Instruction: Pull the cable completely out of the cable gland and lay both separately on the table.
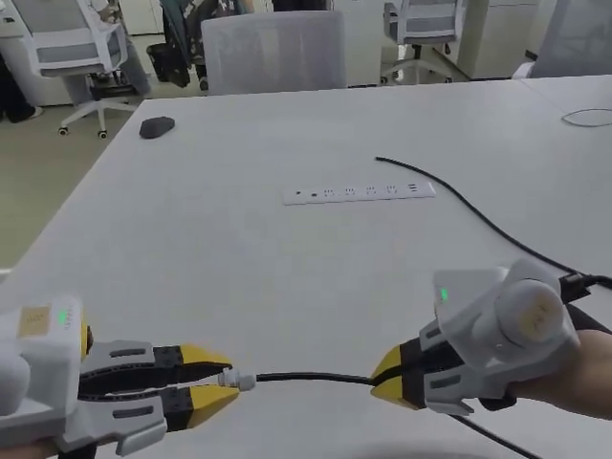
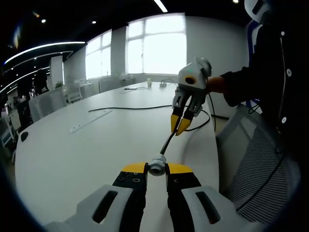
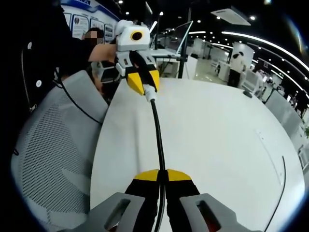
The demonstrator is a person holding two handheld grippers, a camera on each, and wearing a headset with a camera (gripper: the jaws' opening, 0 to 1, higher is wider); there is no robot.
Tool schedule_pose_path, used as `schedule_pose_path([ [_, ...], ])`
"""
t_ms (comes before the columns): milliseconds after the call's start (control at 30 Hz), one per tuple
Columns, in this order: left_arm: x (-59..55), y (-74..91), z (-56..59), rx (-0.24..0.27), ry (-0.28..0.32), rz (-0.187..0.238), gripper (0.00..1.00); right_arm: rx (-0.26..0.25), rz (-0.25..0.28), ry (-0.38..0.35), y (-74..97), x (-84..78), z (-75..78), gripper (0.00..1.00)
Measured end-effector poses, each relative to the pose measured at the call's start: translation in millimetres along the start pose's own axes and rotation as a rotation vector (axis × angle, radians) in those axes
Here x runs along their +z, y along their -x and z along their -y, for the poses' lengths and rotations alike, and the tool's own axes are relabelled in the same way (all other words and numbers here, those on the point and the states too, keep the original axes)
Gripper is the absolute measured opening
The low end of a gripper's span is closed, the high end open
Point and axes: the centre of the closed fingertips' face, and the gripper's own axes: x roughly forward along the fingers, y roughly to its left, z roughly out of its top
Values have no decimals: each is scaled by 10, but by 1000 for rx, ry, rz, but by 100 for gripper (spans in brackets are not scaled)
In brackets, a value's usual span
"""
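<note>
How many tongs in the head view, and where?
2. The left tongs are at lower left, shut on the cable gland. The right tongs are at lower right, shut on the black cable.

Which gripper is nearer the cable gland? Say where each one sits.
Left. The left gripper is shut on the cable gland itself; the right gripper is shut on the cable further along, apart from the gland.

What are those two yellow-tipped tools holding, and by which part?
The left hand-held gripper pinches the cable gland by its body; the right hand-held gripper clamps the black cable partway along, apart from the gland.
</note>
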Motion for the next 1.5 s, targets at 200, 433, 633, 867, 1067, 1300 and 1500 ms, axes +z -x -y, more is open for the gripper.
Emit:
schedule_pose_path([
  [200,-65,100,-59,34,30,22,15,8,4,-3,-47,31,-2,0],
  [433,-223,311,-137,95,88,40,15,17,-21,7,-118,47,40,0],
  [633,-366,457,-155,139,131,60,15,9,-15,5,-227,160,76,0],
  [867,-519,541,-130,179,166,69,15,-7,-9,5,-447,342,117,0],
  [1067,-639,597,-126,205,202,86,15,-15,-5,-17,-662,511,165,0],
  [1300,-792,631,-120,231,247,103,15,-21,20,-77,-974,755,197,0],
  [1500,-917,639,-145,249,291,126,15,-19,31,-125,-1266,940,216,0],
])
